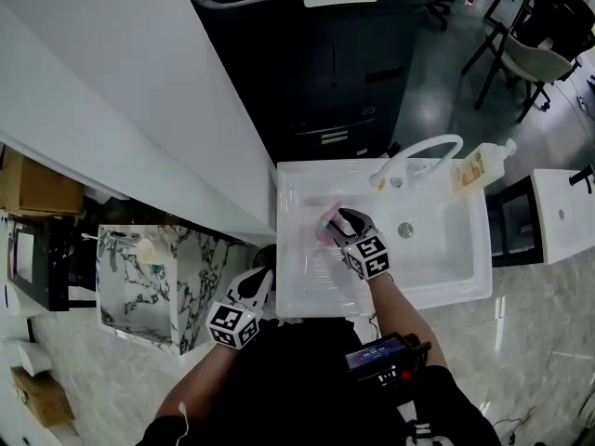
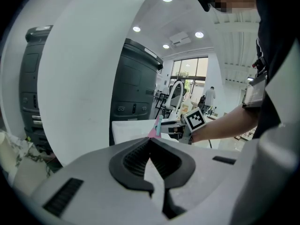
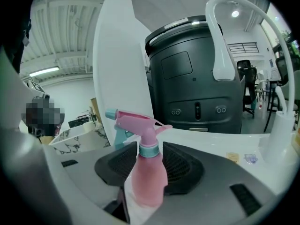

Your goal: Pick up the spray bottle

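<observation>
A pink spray bottle [image 1: 325,222] with a teal collar and nozzle stands upright in the white sink [image 1: 469,258]. In the right gripper view the bottle [image 3: 147,177] sits between the two dark pads of my right gripper [image 3: 149,145], which stands wide open around its body. The head view shows that right gripper [image 1: 340,217] reaching into the sink from the front. My left gripper [image 1: 264,278] hovers at the sink's front left corner, outside the basin. Its fingertips meet and hold nothing [image 2: 150,142]. From there the bottle [image 2: 156,127] shows small and far off.
A white arched faucet [image 1: 423,149] and a soap pump bottle [image 1: 482,167] stand at the sink's back edge. A large dark machine [image 1: 325,63] is behind the sink. A white wall panel [image 1: 139,91] runs on the left, with a marble-patterned box [image 1: 153,286] below it.
</observation>
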The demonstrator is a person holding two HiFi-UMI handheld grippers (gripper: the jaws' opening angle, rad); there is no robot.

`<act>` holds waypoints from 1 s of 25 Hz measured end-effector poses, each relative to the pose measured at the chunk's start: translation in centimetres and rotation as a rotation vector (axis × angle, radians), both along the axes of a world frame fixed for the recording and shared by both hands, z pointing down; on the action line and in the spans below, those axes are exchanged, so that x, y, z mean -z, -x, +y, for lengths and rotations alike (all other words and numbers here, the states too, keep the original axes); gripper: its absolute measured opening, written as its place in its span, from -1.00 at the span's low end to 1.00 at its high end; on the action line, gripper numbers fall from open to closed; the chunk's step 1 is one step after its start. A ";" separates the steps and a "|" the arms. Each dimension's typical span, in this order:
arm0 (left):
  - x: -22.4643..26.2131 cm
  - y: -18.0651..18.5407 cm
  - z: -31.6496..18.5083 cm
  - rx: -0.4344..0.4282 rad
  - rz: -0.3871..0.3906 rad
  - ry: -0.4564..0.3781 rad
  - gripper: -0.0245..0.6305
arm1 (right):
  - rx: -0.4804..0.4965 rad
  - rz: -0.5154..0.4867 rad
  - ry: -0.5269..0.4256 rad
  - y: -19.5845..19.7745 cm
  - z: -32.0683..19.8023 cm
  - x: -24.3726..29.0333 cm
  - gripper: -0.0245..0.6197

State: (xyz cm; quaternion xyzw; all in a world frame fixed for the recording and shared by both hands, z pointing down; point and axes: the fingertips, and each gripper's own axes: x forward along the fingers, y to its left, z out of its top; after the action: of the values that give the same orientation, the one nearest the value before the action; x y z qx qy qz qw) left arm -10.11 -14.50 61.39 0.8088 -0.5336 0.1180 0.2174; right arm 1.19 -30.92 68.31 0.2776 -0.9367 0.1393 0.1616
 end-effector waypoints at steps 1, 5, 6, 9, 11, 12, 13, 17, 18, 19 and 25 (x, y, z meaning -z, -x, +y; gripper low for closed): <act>0.0 0.1 0.0 0.004 -0.001 0.000 -0.90 | 0.002 0.004 -0.003 0.1 -0.1 0.0 -0.34; 0.1 0.7 0.1 0.020 -0.002 0.002 -0.90 | -0.001 0.008 -0.019 0.2 -0.2 0.2 -0.42; 0.1 0.7 0.1 0.022 -0.002 0.001 -0.90 | -0.003 0.007 -0.021 0.1 -0.2 0.3 -0.43; 0.1 0.6 0.0 0.021 0.001 -0.001 -0.90 | -0.006 0.008 -0.027 0.0 -0.2 0.4 -0.45; 0.1 0.4 0.1 0.017 0.004 -0.003 -0.90 | -0.007 0.010 -0.028 -0.2 0.0 0.5 -0.46; 0.1 0.3 0.2 0.015 0.006 -0.005 -0.90 | -0.008 0.010 -0.029 -0.3 0.1 0.5 -0.46; 0.1 0.3 0.2 0.014 0.008 -0.008 -0.90 | -0.011 0.010 -0.031 -0.3 0.2 0.6 -0.46; 0.2 0.6 0.7 0.011 0.018 -0.014 -0.90 | -0.029 0.010 -0.035 -0.7 0.8 1.1 -0.46; 0.2 0.7 0.9 0.011 0.021 -0.016 -0.90 | -0.030 0.010 -0.037 -0.7 1.1 1.3 -0.47; 0.3 0.8 1.1 0.011 0.023 -0.018 -0.90 | -0.031 0.010 -0.040 -0.7 1.4 1.6 -0.47; 0.7 1.2 2.1 -0.021 0.039 -0.037 -0.90 | -0.076 -0.008 -0.058 -1.6 3.0 3.4 -0.47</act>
State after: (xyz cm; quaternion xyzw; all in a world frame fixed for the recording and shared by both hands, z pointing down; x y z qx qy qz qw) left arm -11.34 -12.36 60.74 0.8205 -0.5226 0.0945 0.2117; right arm 2.82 -27.89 64.94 0.3170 -0.9298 0.1191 0.1442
